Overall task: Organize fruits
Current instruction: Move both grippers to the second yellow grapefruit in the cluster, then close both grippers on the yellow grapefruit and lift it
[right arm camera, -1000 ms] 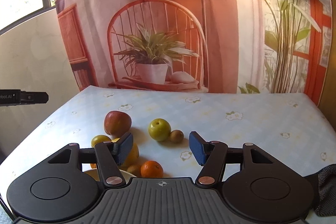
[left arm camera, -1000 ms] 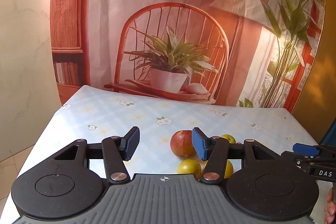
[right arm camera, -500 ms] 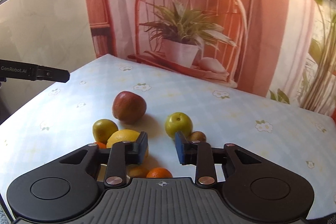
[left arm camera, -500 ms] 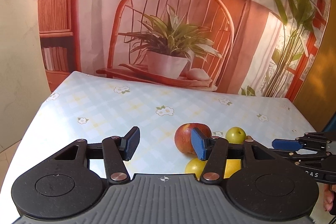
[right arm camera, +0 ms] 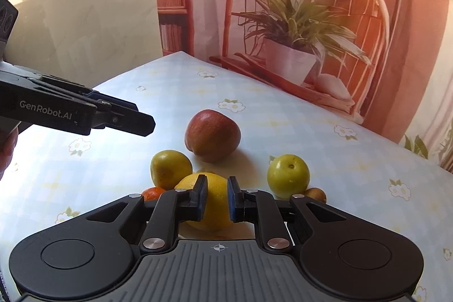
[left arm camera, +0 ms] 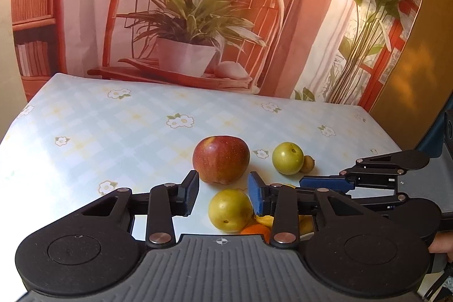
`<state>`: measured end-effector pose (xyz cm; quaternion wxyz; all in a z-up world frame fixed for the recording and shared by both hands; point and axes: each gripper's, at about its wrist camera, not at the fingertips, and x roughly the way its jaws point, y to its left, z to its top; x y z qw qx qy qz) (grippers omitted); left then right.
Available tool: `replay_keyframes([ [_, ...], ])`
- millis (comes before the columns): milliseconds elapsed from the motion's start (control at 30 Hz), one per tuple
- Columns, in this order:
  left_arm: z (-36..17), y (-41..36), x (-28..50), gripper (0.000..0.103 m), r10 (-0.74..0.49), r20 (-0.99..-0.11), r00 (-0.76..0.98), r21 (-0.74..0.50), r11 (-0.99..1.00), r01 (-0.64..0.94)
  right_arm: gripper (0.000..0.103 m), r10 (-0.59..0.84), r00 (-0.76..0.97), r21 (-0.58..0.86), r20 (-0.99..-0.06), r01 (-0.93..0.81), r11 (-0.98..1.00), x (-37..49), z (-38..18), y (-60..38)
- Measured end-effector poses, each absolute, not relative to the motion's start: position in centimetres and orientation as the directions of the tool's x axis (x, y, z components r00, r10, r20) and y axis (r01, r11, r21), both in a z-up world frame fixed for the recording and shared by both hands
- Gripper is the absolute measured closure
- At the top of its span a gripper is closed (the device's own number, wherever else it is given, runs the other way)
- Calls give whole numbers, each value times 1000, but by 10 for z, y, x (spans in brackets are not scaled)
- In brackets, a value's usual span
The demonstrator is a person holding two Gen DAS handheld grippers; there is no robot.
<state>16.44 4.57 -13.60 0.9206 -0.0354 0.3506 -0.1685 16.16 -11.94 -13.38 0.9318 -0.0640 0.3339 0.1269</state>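
On the table (right arm camera: 354, 160), the apple (right arm camera: 212, 135) lies farthest back. Before it to the left sits a round fruit (right arm camera: 170, 169), to the right another (right arm camera: 288, 171) with a small fruit (right arm camera: 315, 193) just beside it. The lemon (right arm camera: 216, 205) lies nearest, a small orange (right arm camera: 151, 193) at its left.

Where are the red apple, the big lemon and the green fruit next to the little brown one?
red apple (left arm camera: 220, 159): left wrist view, middle of its front skin.
lemon (right arm camera: 216, 207): right wrist view, yellow skin showing between the two pads.
green fruit (right arm camera: 288, 175): right wrist view, middle, just below its stem dimple.
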Motion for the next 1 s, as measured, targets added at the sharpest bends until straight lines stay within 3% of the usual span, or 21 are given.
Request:
replay_keyframes([
  [300,-150,26,178,70,-395,-661,638,-230,916,329,89,144,777,-17,-612,-195,981,157,-137,-146],
  [800,-169,-10,202,71,-536,-648,541,-383,843,377,89,101,791,17,-603,-113,993,154,-149,-172],
  [1000,-170,-14,215,71,-541,-646,538,-416,841,346,78,133,800,50,-586,-128,991,139,-148,-179],
])
